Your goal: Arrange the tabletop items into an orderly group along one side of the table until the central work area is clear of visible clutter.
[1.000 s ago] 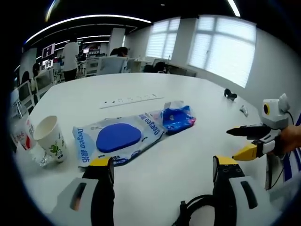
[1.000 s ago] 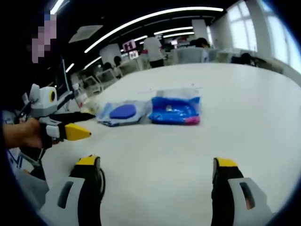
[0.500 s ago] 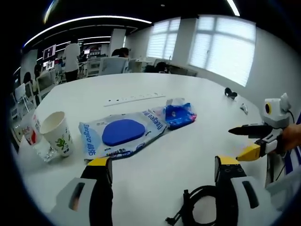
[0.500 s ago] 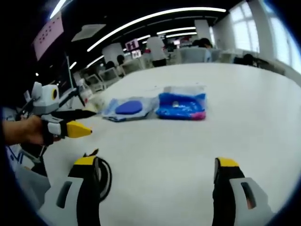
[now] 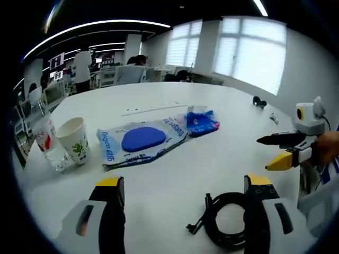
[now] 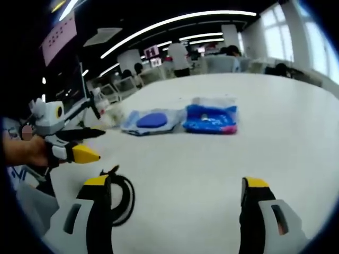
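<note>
We're hovering both tongs over the white counter, nothing gripped.

Left tongs: jaws standing wide apart, empty. Black coiled cable is lying on the counter btwn the jaw tips, closer to the right jaw, plug end pointing toward the left jaw. Not touching either jaw as far as we can tell.

Ahead of left tongs, well apart: flat wipes pack w/ blue oval, and just beyond it, touching or overlapping at one corner, a smaller blue bag. Off to the left-jaw side: paper cup standing upright, clear plastic bottle w/ red label right beside it, near the counter edge. White power strip is lying farther back. Small dark items sitting far across the counter, too small to ID.

Right tongs: jaws also wide open, empty. In the right gripper view the cable is sitting by the left jaw, partly hidden behind it. Wipes pack and blue bag are lying side by side ahead, well apart from the jaws.

Each view is catching the other tongs at the side, held in a hand, jaws parted.
</note>
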The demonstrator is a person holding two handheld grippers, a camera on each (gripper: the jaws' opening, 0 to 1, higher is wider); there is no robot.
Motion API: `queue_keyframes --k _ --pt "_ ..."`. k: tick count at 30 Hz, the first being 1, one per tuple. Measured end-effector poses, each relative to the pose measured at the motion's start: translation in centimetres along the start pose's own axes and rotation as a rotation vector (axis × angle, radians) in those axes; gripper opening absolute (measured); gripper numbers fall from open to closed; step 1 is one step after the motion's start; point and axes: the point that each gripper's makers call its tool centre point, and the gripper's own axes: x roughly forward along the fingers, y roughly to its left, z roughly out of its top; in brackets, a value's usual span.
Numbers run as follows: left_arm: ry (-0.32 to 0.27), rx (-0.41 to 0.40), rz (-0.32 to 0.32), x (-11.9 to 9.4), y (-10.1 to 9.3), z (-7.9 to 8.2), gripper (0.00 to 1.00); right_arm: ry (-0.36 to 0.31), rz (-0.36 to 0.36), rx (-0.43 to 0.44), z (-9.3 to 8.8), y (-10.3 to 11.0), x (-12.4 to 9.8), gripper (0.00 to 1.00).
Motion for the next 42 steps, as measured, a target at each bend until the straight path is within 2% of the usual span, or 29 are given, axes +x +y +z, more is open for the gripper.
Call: queue_keyframes --k 7,16,24,26,29,31,32,37,39,42 --pt "0.002 -0.022 0.015 -1.5 0.0 -1.3 0.97 0.005 0.005 -0.007 -0.7 0.6 -0.1 1.00" --pt "0.016 -0.044 0.065 -2.9 0.4 -3.0 0.98 0.033 0.023 -0.047 -1.8 2.2 0.3 1.00" --pt "0.053 -0.027 0.146 -2.9 0.8 -4.2 0.97 0.065 -0.030 -0.130 -2.0 3.0 1.5 0.99" --pt "0.047 -0.031 0.153 -2.8 0.7 -4.2 0.97 0.061 -0.032 -0.146 -1.8 3.4 1.9 1.00" --pt "0.086 -0.001 0.182 -2.6 0.8 -5.0 0.97 0.106 -0.038 -0.210 -2.4 4.0 2.5 0.99" --pt "0.094 0.012 0.199 -2.5 0.8 -5.3 0.97 0.111 -0.035 -0.232 -2.5 4.4 2.8 0.99" --pt "0.114 0.006 0.222 -2.7 1.1 -5.8 0.97 0.116 -0.042 -0.240 -2.6 4.6 2.9 0.98" --pt "0.161 0.000 0.257 -2.6 1.4 -7.1 0.95 0.159 -0.085 -0.305 -3.2 4.4 3.3 0.90" --pt "0.171 0.005 0.268 -2.6 1.3 -7.3 0.94 0.161 -0.096 -0.328 -3.2 4.6 3.4 0.85" --pt "0.190 0.017 0.281 -2.5 1.1 -7.5 0.93 0.183 -0.087 -0.348 -3.6 5.0 3.7 0.82"
